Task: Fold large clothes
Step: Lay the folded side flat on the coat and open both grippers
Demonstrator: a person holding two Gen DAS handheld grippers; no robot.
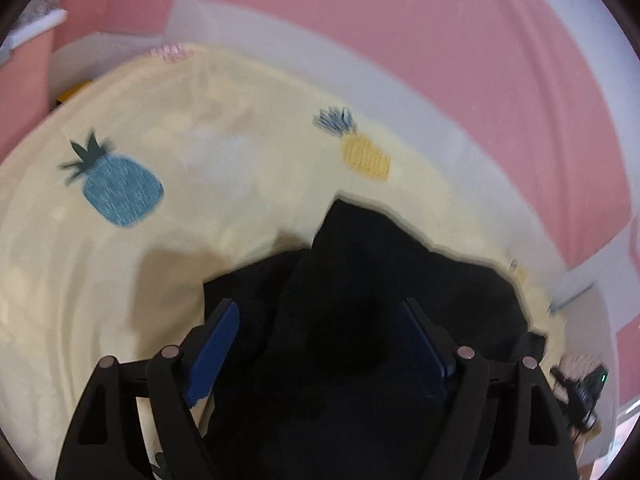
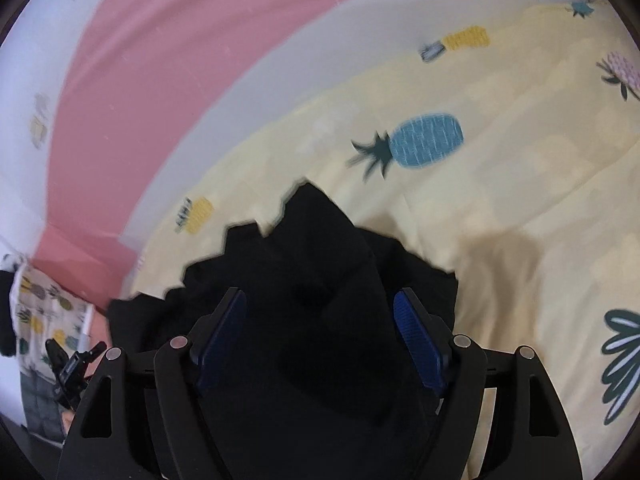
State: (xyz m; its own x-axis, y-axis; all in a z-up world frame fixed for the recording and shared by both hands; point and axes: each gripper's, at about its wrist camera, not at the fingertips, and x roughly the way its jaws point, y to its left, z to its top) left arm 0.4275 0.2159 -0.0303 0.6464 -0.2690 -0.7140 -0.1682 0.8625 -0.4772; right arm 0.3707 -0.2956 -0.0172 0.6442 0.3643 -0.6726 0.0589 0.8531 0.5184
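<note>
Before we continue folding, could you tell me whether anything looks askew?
The black garment lies bunched on the yellow pineapple sheet, its far edge jagged and peaked rather than straight. Nothing looks spilled or damaged.

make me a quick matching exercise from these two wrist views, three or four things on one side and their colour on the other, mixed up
Things:
1. garment lying between the left gripper fingers
2. bedsheet
3. finger pads of the right gripper
4. wall band behind the bed

Colours:
a. pale yellow with pineapple prints
b. pink
c. black
d. blue

Pairs: 1-c, 2-a, 3-d, 4-b
</note>
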